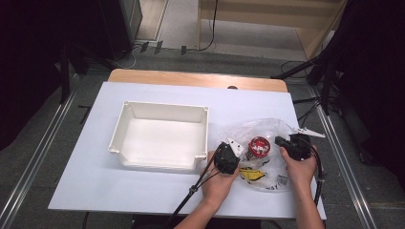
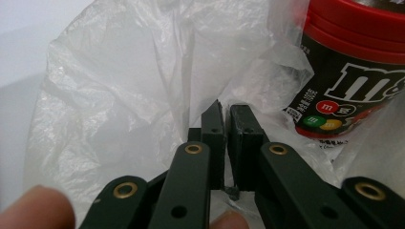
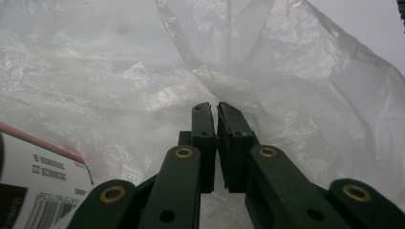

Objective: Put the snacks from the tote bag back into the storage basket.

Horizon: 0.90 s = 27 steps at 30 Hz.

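Note:
A clear plastic bag (image 1: 267,131) lies on the right of the white table (image 1: 95,181). Inside it stands a red-lidded M&M's can (image 1: 259,146), with a yellow packet (image 1: 252,174) near the front. My left gripper (image 1: 235,151) is at the bag's left edge, and in the left gripper view its jaws (image 2: 224,114) are shut on a fold of the bag (image 2: 143,86), with the can (image 2: 353,76) just to the right. My right gripper (image 1: 281,141) is at the bag's right side, its jaws (image 3: 215,112) pinching the bag's film (image 3: 296,81).
An empty white plastic tray (image 1: 122,125) sits left of the bag at the table's middle. A white label with a barcode (image 3: 38,186) shows at the lower left of the right gripper view. Rails and cables run along the floor beside the table.

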{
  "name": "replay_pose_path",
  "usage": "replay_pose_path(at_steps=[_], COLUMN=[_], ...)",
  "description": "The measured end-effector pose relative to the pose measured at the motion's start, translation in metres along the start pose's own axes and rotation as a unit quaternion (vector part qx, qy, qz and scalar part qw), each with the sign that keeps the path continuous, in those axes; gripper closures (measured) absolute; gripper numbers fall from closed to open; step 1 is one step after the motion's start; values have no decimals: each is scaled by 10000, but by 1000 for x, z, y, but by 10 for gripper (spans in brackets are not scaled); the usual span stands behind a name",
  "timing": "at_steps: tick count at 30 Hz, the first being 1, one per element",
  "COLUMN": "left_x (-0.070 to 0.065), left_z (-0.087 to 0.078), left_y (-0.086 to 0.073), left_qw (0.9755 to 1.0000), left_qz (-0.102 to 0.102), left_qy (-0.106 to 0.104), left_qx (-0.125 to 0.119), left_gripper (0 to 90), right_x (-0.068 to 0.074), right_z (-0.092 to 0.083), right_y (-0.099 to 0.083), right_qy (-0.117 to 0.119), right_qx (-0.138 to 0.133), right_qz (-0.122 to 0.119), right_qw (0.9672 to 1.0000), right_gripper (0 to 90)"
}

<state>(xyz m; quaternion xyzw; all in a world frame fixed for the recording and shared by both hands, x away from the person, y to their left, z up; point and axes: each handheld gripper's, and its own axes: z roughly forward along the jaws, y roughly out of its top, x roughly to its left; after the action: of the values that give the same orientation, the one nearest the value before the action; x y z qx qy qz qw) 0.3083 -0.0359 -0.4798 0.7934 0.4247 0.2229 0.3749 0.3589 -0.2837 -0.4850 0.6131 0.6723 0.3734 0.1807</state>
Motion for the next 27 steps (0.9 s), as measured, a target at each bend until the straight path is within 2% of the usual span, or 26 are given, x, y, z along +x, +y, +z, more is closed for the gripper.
replay_pose_path(at_steps=[1,4,5,6,8,10,12,17,19,20,21,24,25,27], left_x=[0,-1,0,0,1,1,1,1,1,1,1,2,2,2], left_z=[0,0,-1,-1,-2,-2,-3,-3,-3,-3,-3,-3,-3,-3], left_y=[0,0,-1,-1,-1,-1,-1,-1,-2,-2,-2,-1,-1,-1], left_qw=[10000,10000,10000,10000,10000,9999,9999,9999,9998,9998,9998,9998,9998,9998], left_qz=[-13,29,0,0,-36,-46,-60,-55,-46,-50,-38,-63,-76,-82], left_qy=[-4,40,27,27,10,2,-6,-4,-18,-25,-35,-59,-66,-63], left_qx=[8,-3,-56,-56,-89,-132,-129,-151,-174,-183,-175,-161,-174,-184], left_gripper=[863,864,860,848,836,829,833,835,830,821,821,802,801,799], right_x=[0,1,1,1,2,5,10,23,29,33,33,46,48,53], right_z=[3,2,-2,-2,-11,-23,-39,-72,-79,-81,-81,-85,-85,-83], right_y=[-3,-3,-4,-4,-2,0,3,7,6,5,5,3,2,0], right_qy=[-47,-76,-161,-161,-188,-102,58,375,461,448,448,254,261,439], right_qx=[-11,-45,-201,-201,-485,-707,-1035,-1434,-1506,-1538,-1538,-1591,-1599,-1505], right_qz=[-105,-143,-119,-119,-97,-50,-167,-314,-385,-431,-431,-516,-513,-515], right_qw=[9999,9999,9996,9996,9986,9974,9945,9885,9868,9861,9861,9856,9855,9863], right_gripper=[876,851,782,782,724,686,661,605,564,514,514,328,299,259])
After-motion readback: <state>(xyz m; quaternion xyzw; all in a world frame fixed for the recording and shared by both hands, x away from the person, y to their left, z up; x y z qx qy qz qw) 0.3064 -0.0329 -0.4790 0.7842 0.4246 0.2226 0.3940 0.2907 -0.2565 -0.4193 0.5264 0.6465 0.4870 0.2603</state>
